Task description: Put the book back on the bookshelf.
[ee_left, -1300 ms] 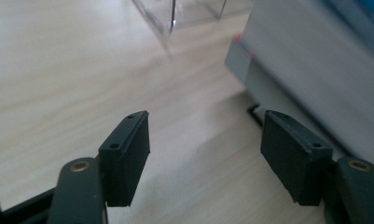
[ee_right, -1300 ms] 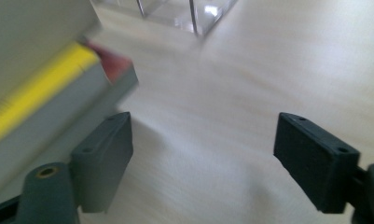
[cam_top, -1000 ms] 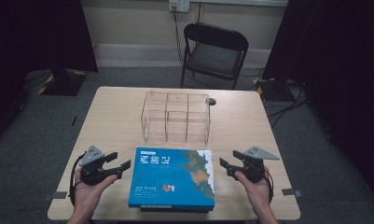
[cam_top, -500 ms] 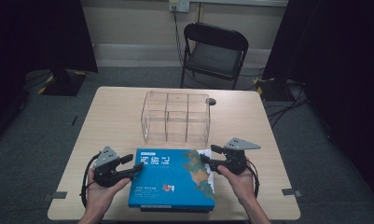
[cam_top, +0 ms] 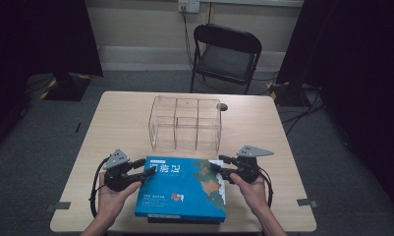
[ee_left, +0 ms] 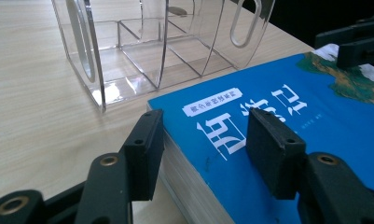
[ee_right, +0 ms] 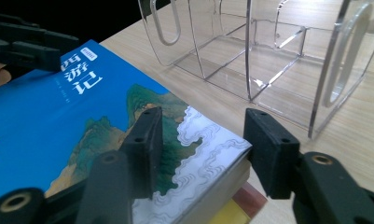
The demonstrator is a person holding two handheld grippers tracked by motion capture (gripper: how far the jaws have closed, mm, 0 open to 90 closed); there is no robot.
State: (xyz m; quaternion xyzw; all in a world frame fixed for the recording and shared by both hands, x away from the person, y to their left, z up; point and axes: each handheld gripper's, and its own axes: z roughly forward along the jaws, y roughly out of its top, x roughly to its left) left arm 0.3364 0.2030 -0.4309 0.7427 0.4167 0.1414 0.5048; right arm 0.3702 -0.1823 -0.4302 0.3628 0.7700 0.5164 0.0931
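The blue book (cam_top: 182, 189) lies flat on top of a stack at the near edge of the desk (cam_top: 116, 118), w/ the left gripper (cam_top: 144, 172) at its far-left corner and the right gripper (cam_top: 215, 165) at its far-right corner.

Left gripper view: the corner of the book (ee_left: 278, 140) sits between the two fingers (ee_left: 145, 149). One finger is down beside the book's page edge, the other over the blue cover. A gap shows on both sides, so the fingers aren't pressing yet; they've just been closing in on the corner.

Right gripper view: same setup. The book (ee_right: 82, 121) has its white-patterned corner between the fingers (ee_right: 268, 149), one over the cover, the other just outside the corner by the page edge. Not clamped; these have also just been closing. Under the book, a red and a yellow edge of the stack (ee_right: 236, 205) peek out near the outer finger.

Just past both sets of fingers stands a clear plastic organizer (cam_top: 184, 123) w/ dividers, close to the book's far edge but apart from it. Behind the desk there's a black folding chair (cam_top: 226, 54).
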